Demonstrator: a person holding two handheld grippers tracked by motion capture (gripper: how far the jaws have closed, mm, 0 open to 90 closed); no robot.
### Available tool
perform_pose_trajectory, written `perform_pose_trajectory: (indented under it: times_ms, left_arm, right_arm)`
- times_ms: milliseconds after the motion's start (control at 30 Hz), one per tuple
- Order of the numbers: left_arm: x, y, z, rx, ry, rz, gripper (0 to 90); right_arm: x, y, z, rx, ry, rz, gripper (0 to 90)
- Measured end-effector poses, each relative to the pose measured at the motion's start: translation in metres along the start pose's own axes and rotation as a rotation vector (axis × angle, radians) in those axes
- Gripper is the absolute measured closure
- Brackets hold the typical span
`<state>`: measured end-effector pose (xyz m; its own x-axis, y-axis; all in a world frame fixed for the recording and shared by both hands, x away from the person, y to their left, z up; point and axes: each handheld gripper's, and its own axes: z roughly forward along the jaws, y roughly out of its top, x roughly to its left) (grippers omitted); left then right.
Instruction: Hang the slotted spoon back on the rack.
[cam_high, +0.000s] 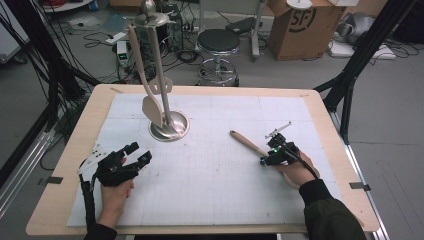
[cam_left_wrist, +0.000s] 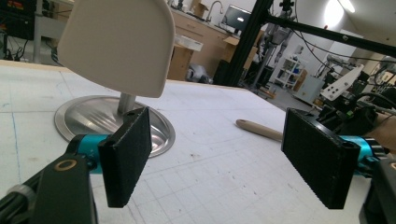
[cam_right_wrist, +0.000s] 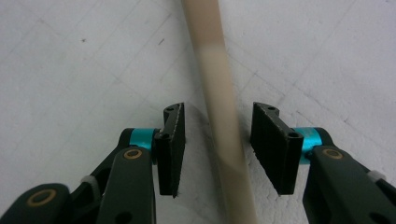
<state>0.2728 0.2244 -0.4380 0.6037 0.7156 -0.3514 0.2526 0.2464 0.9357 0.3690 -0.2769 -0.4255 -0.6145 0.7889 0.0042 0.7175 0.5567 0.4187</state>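
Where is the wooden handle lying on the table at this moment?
In the high view the wooden handle lies on the white mat, right of the metal stand. Its near end sits between the open jaws of the right gripper, untouched.

i see a matt, smooth wooden handle (cam_right_wrist: 219, 116) between rough-textured black rubbery pads (cam_right_wrist: 273, 149). the stand's round base (cam_left_wrist: 88, 119) looks like brushed glossy metal, and the mat (cam_high: 225, 165) like matt white paper.

Beige handle (cam_right_wrist: 219, 93); black fingers (cam_right_wrist: 275, 144); white gridded mat (cam_high: 225, 175); silver stand (cam_high: 169, 127).
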Motion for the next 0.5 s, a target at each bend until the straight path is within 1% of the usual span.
perform_pose_trajectory:
  times_ms: [67,100,133,167,200,233,267,300,333,367,467,500]
  left_arm:
    - [0.0,0.0,0.0,0.003,-0.001,0.003,25.1]
    - [-0.001,0.0,0.0,0.003,-0.003,0.0,25.1]
    - [-0.001,0.0,0.0,0.002,-0.001,0.002,25.1]
    - [-0.001,0.0,0.0,0.001,-0.001,0.002,25.1]
    - [-0.001,0.0,0.0,0.003,-0.003,0.001,25.1]
    - [-0.001,0.0,0.0,0.003,-0.002,0.003,25.1]
    - [0.0,0.0,0.0,0.003,-0.001,0.005,25.1]
    - [-0.001,0.0,0.0,0.003,-0.002,0.003,25.1]
    - [-0.001,0.0,0.001,0.003,-0.001,0.004,25.1]
    - [-0.001,0.0,0.001,0.005,0.001,0.004,25.1]
    - [-0.001,0.0,0.0,0.002,-0.001,0.004,25.1]
    - [-0.001,0.0,0.0,0.001,0.0,0.005,25.1]
  right_arm:
    - [-0.001,0.001,0.0,0.008,0.01,0.004,56.6]
    - [-0.002,0.001,0.0,0.009,0.012,0.005,57.4]
    - [-0.003,0.001,0.0,0.005,0.013,-0.003,58.5]
    - [-0.002,0.001,0.0,0.006,0.015,0.002,60.3]
    - [-0.002,0.001,0.0,0.004,0.017,-0.012,63.7]
    - [-0.001,0.002,-0.001,0.007,0.021,-0.018,69.2]
    - [-0.001,0.003,0.0,0.007,0.024,-0.03,75.2]
    - [0.0,0.004,0.0,0.017,0.025,-0.062,76.3]
    - [0.001,0.006,0.0,0.029,0.023,-0.078,77.2]
    - [0.003,0.009,0.0,0.05,0.018,-0.112,77.8]
    - [0.01,0.019,0.001,0.118,-0.018,-0.155,78.5]
    - [0.011,0.021,0.001,0.133,-0.02,-0.161,78.5]
